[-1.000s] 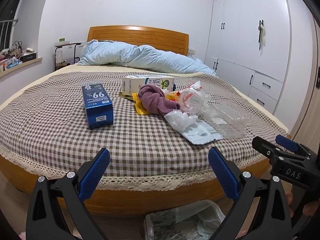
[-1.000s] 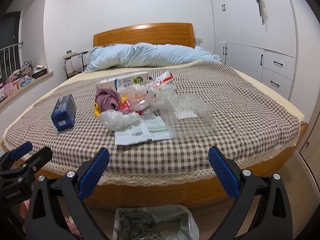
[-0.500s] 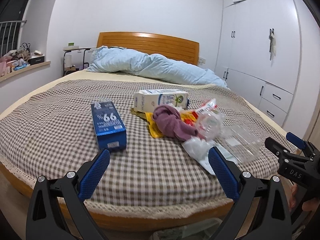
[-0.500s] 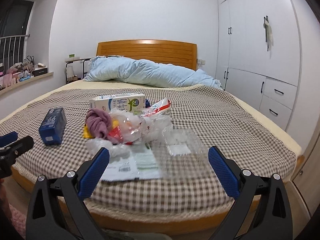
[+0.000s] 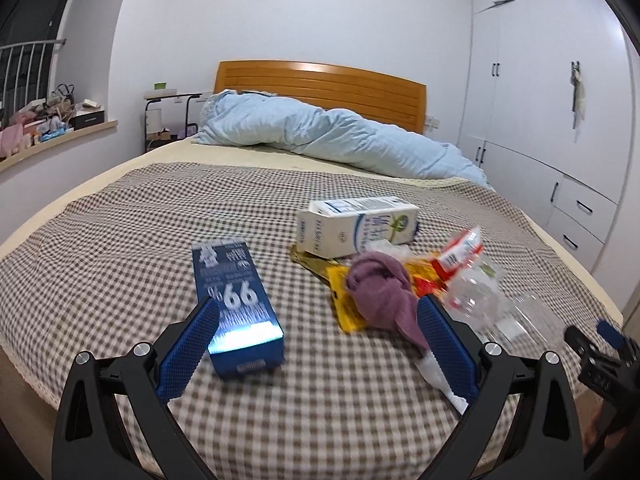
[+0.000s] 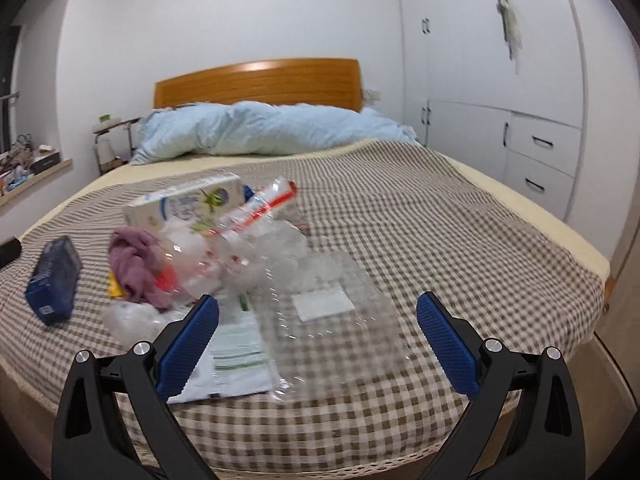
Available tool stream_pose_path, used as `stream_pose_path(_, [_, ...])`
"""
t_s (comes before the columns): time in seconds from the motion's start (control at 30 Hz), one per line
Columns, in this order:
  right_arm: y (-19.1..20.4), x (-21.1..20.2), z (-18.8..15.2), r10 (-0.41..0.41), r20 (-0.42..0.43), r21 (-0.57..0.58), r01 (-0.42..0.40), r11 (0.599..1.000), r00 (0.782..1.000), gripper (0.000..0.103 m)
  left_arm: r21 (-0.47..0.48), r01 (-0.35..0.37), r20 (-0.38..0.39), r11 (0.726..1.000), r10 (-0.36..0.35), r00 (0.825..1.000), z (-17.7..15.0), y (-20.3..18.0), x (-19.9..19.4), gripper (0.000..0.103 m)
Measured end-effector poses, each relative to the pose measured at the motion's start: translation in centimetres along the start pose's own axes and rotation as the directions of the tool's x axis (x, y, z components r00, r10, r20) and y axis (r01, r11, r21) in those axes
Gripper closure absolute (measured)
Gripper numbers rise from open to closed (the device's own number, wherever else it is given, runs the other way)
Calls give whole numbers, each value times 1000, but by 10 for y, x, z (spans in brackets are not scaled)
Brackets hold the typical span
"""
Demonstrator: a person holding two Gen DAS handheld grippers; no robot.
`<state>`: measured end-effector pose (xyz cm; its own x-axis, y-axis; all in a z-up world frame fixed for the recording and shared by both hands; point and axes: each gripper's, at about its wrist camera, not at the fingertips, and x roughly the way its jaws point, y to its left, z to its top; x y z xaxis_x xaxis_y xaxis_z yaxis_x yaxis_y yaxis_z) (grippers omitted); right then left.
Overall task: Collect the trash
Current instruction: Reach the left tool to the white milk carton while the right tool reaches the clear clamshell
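Both jaws gape empty. The left gripper [image 5: 318, 338] has the blue box [image 5: 236, 304] on the bed [image 5: 100, 248] just ahead, leftward, long axis running away; the right gripper [image 6: 318, 338] faces the clear clamshell [image 6: 328, 300].

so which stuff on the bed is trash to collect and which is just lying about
Trash: blue box, milk carton, yellow wrapper, red wrapper, clear tray, plastic bag, printed pouch.
Just there: purple cloth (unsure), duvet, checked cover.
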<state>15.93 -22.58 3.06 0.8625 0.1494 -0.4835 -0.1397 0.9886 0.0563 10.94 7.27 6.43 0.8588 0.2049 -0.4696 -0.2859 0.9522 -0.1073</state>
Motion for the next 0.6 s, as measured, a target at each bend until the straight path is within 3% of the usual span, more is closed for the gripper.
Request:
stream_pose_path(0.13, [-6,2,7,-12,17,25,11,1000,1000,8,-2,5,-3,1000,-5,1000,17,2,11,7])
stream_pose_path(0.3, [-18,14,16,-29,30,46,27,999,999,8,61,14,-15,998,-13,1000,46,-15,33,7])
stream_pose_path(0.47, [-37,29,23,-37,29,109,34,993,999,8,223,42,-47,974,-33,998,76,-42,64,7])
stream_pose_path(0.6, [-68,43,27,-40,19,228,34,973,999,8,318,71,-115,946,-36,993,96,-53,97,7])
